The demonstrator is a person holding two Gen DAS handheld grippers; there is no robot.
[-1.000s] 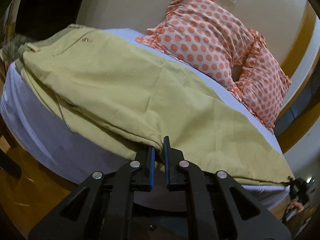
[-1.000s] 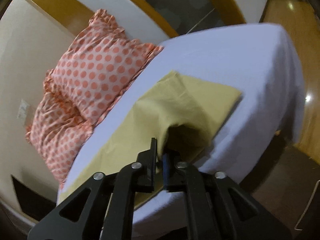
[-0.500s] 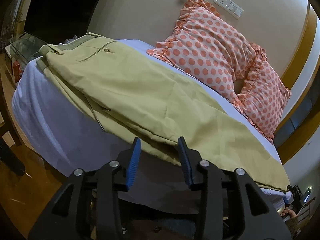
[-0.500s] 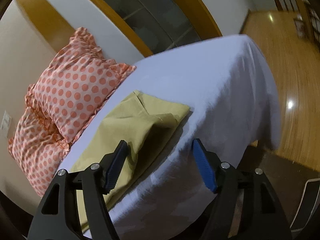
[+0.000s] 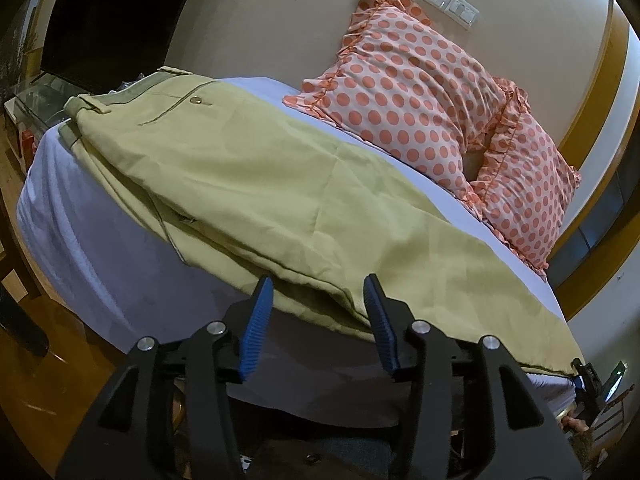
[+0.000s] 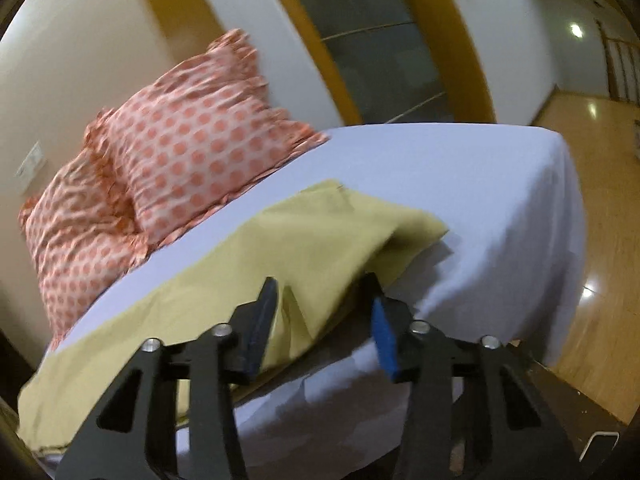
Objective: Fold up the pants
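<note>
Yellow-green pants [image 5: 280, 184] lie lengthwise along the near side of a bed with a white sheet [image 5: 96, 264], folded leg on leg. The waistband with a button [image 5: 196, 100] is at the far left. My left gripper [image 5: 318, 304] is open, its blue pads either side of the pants' near edge at mid-leg. In the right wrist view the leg ends [image 6: 320, 236] lie near the bed's edge. My right gripper [image 6: 324, 300] is open and empty, its jaws straddling the near edge of the cloth.
Two orange polka-dot pillows [image 5: 420, 92] lean against the wall behind the pants; they also show in the right wrist view [image 6: 168, 160]. The white sheet [image 6: 480, 184] runs to the bed's corner at right. Wooden floor [image 6: 600, 208] lies beyond. A dark cabinet [image 5: 36, 88] stands by the waistband.
Both grippers were shut on the pants' near edge one second ago. Both have opened, let the cloth drop flat on the bed, and pulled back a little.
</note>
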